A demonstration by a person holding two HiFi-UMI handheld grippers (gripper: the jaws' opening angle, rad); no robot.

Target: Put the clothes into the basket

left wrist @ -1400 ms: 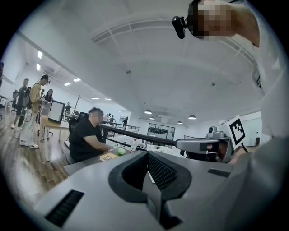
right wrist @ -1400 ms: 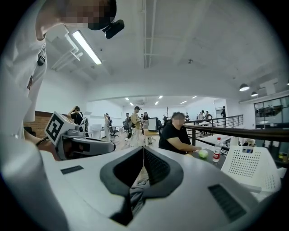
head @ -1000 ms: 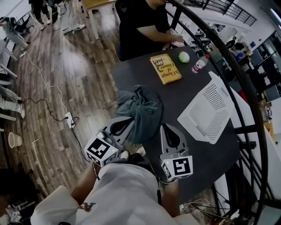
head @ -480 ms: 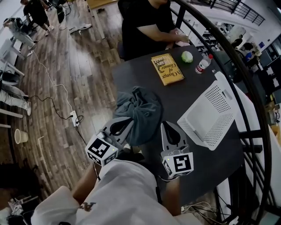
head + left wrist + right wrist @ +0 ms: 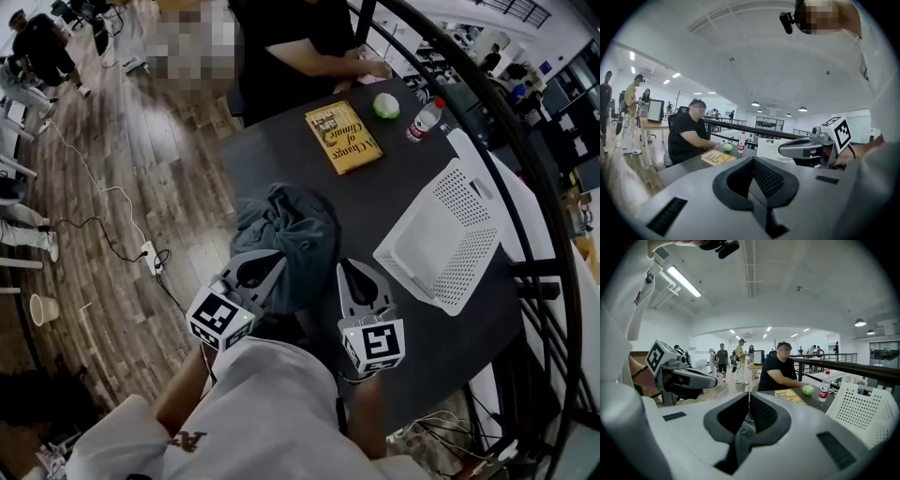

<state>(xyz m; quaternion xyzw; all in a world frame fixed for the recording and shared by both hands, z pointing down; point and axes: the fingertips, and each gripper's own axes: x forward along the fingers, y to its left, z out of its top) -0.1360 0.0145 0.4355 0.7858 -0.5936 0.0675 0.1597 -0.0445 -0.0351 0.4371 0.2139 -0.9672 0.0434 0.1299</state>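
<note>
Clothes: one grey-green heap [image 5: 286, 234] on the dark table [image 5: 394, 192], near edge, none in the basket.
Basket: white, perforated [image 5: 441, 239], at 3 o'clock of the heap, well apart; seems tipped, no cloth inside.
Left gripper [image 5: 267, 265]: jaws pressed together, nothing between them; sits at 6 o'clock of the heap, contact with the cloth unclear.
Right gripper [image 5: 350, 272]: jaws likewise closed and empty, at 5 o'clock of the heap.
Progress: nothing done yet. Grasp, carry towards 3 o'clock and drop are all left, by my reading.
Writing: yellow book [image 5: 343, 137] at 12 o'clock, title seems to read "A Change of Climate".
Bottle [image 5: 422, 120]: red label, print too small.
Marker cubes [image 5: 373, 349]: black-and-white squares only.
</note>
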